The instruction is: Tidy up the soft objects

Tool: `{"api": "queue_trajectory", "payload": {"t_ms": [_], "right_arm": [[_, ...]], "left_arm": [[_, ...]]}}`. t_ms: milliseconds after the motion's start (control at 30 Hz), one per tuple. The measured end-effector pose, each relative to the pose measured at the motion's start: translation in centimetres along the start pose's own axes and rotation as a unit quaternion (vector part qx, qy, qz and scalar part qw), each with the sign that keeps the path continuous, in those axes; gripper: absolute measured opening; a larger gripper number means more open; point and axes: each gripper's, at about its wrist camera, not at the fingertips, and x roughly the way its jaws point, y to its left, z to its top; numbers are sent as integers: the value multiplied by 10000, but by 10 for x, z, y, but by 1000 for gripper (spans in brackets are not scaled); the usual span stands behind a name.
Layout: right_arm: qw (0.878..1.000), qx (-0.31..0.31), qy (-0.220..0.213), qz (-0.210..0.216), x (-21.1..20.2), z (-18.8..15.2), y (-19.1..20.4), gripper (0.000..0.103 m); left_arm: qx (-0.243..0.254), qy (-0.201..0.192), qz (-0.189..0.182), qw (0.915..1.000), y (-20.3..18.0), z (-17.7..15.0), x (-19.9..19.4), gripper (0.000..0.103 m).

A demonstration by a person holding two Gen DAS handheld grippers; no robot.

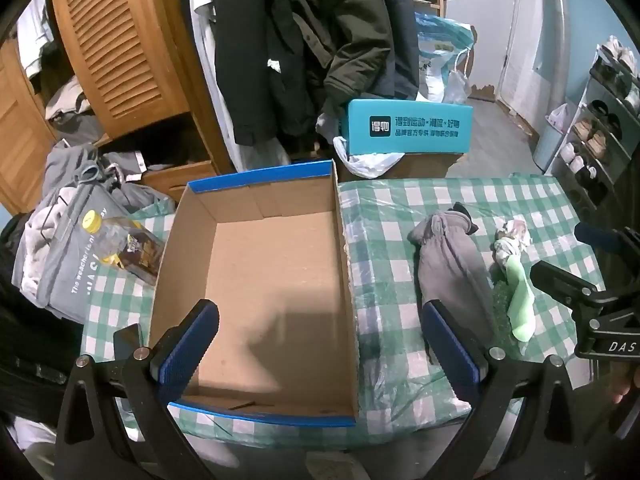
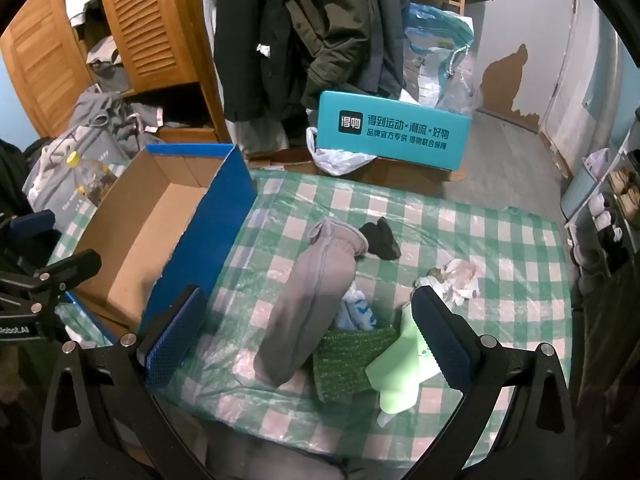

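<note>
An empty cardboard box (image 1: 260, 292) with blue outer walls sits on the green checked table; it also shows in the right wrist view (image 2: 160, 216). My left gripper (image 1: 320, 344) is open above the box's near end. To the right lies a pile of soft things: a grey sock (image 2: 312, 300), a black sock (image 2: 382, 238), a dark green knitted sock (image 2: 352, 360), a light green sock (image 2: 400, 372), a blue-white cloth (image 2: 358, 312) and a crumpled patterned cloth (image 2: 456, 276). My right gripper (image 2: 308, 332) is open above the pile, holding nothing. The grey sock (image 1: 448, 264) and the light green sock (image 1: 520, 304) show in the left wrist view.
A plastic bottle (image 1: 124, 248) with a yellow cap lies left of the box. A teal box (image 2: 392, 132) stands beyond the table's far edge. Clothes hang behind, a wooden wardrobe (image 1: 120, 48) is at the left, a shoe rack (image 1: 600, 128) at the right.
</note>
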Motion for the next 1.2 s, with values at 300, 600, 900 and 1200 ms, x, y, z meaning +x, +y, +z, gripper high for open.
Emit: {"api": "queue_trajectory", "payload": {"t_ms": [300, 600, 900, 1200], "right_arm": [[10000, -5, 6, -5, 0, 0, 1, 101], [10000, -12, 5, -13, -1, 1, 2, 101], [10000, -13, 10, -21, -2, 1, 1, 101], [10000, -14, 9, -24, -2, 1, 1, 101]], "left_arm": [[12, -4, 42, 10000, -4, -1, 2, 102], [24, 1, 33, 10000, -3, -1, 2, 102], [19, 5, 33, 10000, -3, -1, 2, 102], [21, 11, 33, 10000, -3, -1, 3, 102]]}}
